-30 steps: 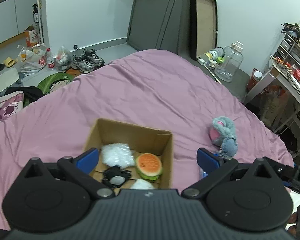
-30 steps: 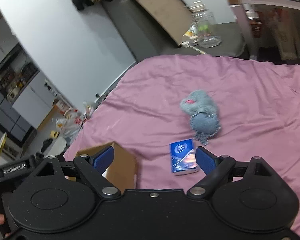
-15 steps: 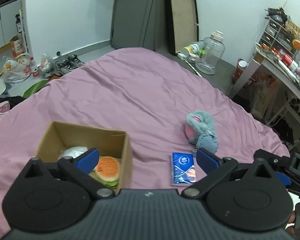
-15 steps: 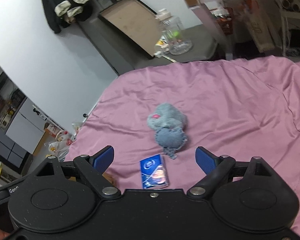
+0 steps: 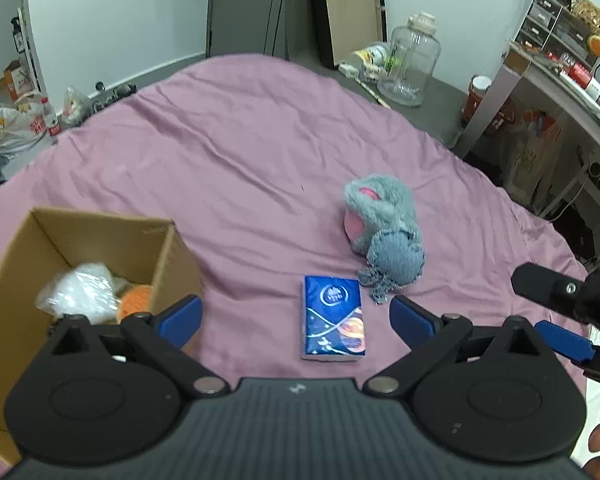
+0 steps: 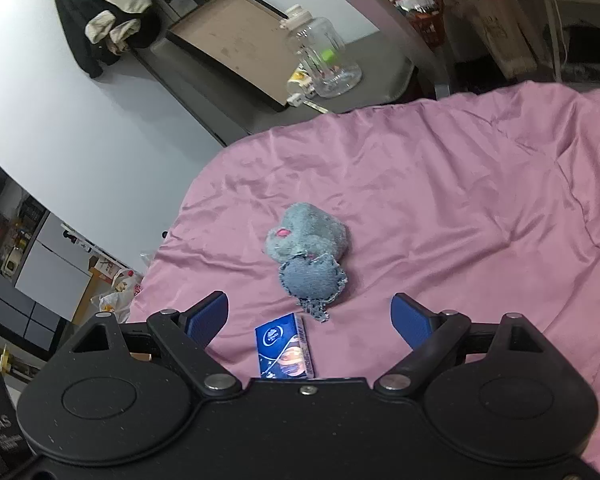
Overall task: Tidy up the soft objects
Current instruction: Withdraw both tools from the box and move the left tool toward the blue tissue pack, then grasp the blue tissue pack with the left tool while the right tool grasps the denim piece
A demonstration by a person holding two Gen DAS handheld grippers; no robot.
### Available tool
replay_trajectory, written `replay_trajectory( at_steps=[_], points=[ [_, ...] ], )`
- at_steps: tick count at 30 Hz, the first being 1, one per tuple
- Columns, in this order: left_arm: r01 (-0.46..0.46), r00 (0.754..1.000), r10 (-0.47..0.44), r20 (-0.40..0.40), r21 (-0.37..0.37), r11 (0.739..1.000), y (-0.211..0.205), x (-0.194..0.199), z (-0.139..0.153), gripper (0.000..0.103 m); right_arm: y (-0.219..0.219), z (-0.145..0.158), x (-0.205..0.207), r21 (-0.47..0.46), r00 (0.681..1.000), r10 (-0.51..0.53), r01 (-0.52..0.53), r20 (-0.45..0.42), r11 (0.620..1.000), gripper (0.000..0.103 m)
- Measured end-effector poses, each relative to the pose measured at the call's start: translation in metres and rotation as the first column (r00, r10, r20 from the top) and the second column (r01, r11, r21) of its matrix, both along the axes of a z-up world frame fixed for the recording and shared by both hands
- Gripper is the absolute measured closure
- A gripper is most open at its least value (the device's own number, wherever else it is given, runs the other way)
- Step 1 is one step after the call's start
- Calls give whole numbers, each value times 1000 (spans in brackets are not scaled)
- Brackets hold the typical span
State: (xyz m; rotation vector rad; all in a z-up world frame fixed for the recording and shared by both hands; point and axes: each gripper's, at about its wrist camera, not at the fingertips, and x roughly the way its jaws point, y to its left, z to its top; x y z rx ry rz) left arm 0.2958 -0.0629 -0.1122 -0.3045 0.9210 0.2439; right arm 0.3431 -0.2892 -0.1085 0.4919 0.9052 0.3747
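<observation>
- The cardboard box [image 5: 80, 264] stands open-topped at the left on the pink bedspread [image 5: 236, 152], so soft things can be dropped straight in. It already holds a crinkled white plastic bundle [image 5: 78, 290] and an orange sponge-like toy [image 5: 134, 298], pushed against its near right wall.
- The left gripper [image 5: 296, 320] hangs over the cover with its blue pads spread wide and nothing between them. It sits between box and loose items, probably lined up on the tissue pack.
- The blue tissue pack [image 5: 334, 318] lies flat on the cover, well right of the box, just ahead of the left gripper's gap.
- The grey plush toy [image 5: 380, 224] lies beyond the pack, its frayed denim heart [image 6: 312, 278] nearly touching the pack's far corner. Both are yet to be boxed.
- The right gripper [image 6: 310, 318] points down at the same pair, jaws apart and empty, the pack just below its gap, likely ready to take the plush while the left takes the pack.
</observation>
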Motion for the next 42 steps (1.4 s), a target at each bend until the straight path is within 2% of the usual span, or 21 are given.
replay_trajectory(
  at_steps=[10, 17, 20, 23, 25, 32, 39, 41, 42],
  points=[
    [-21, 997, 18, -81, -40, 999, -15, 27, -45, 21, -3, -26, 33, 60, 998, 1, 3, -60, 998, 20],
    [-38, 991, 29, -131, -69, 997, -21, 44, -75, 23, 7, -45, 63, 66, 994, 23, -16, -107, 998, 24],
    [-45, 988, 37, -149, -50, 998, -23, 51, -86, 25, 10, -50, 73, 58, 992, 33, -26, -122, 998, 26],
    [-74, 988, 71, -136, -17, 997, -22, 53, -90, 37, 14, -54, 81, 55, 991, 38, -31, -127, 998, 26],
    [-87, 988, 85, -128, -11, 996, -20, 56, -89, 53, 16, -56, 85, 58, 990, 44, -36, -131, 998, 27],
    [-124, 988, 119, -97, -47, 991, -5, 58, -82, 53, 29, -72, 89, 54, 982, 77, -68, -172, 996, 34],
    [-135, 988, 131, -77, -62, 989, 3, 60, -72, 53, 40, -78, 88, 61, 979, 103, -94, -174, 994, 48],
    [-142, 988, 137, -72, -65, 988, 5, 59, -69, 53, 41, -80, 88, 64, 980, 106, -96, -169, 993, 64],
    [-146, 988, 141, -68, -71, 987, 7, 59, -67, 53, 41, -81, 89, 66, 979, 109, -99, -170, 993, 84]
  ],
)
